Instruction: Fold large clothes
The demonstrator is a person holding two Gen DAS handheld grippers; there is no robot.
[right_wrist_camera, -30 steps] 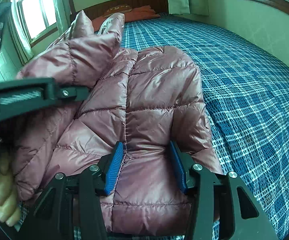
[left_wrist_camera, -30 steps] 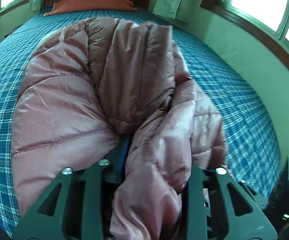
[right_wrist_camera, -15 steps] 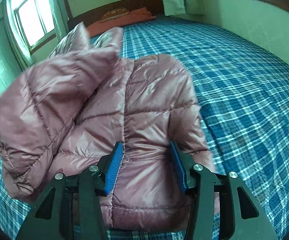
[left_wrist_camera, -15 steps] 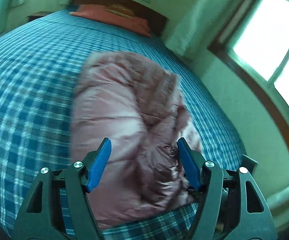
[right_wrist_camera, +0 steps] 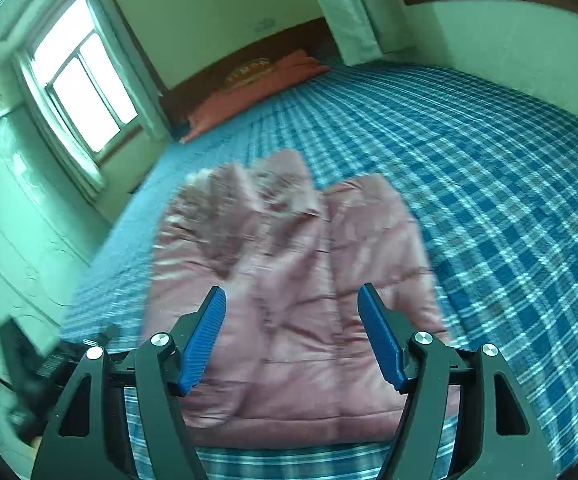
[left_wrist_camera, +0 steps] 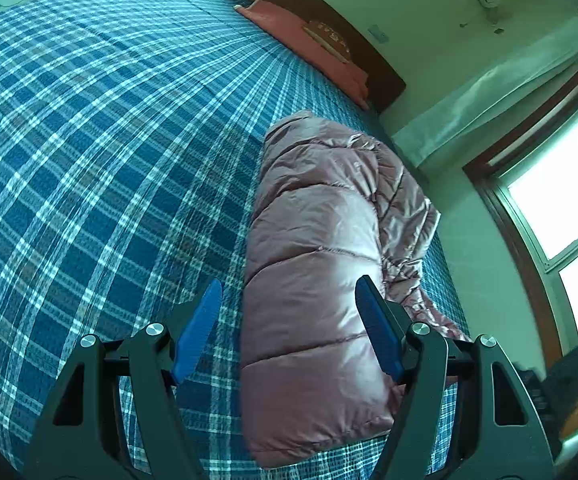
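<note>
A pink quilted puffer jacket [left_wrist_camera: 321, 264] lies folded on the blue plaid bed [left_wrist_camera: 101, 160]. In the left wrist view my left gripper [left_wrist_camera: 289, 328] is open and empty, held above the jacket's near left edge. In the right wrist view the jacket [right_wrist_camera: 289, 280] is blurred and lies flat near the bed's front edge. My right gripper [right_wrist_camera: 293, 336] is open and empty, raised above the jacket's near end, apart from it.
An orange pillow [right_wrist_camera: 249, 92] lies by the dark headboard at the far end. Windows [right_wrist_camera: 85, 84] and green curtains line the walls. A dark device [left_wrist_camera: 565, 376] sits beyond the bed's edge. The plaid bed [right_wrist_camera: 489, 184] stretches wide beside the jacket.
My left gripper has let go of the jacket flap and swung away. My right gripper has opened and lifted back. The jacket has dropped flat onto the bed.
</note>
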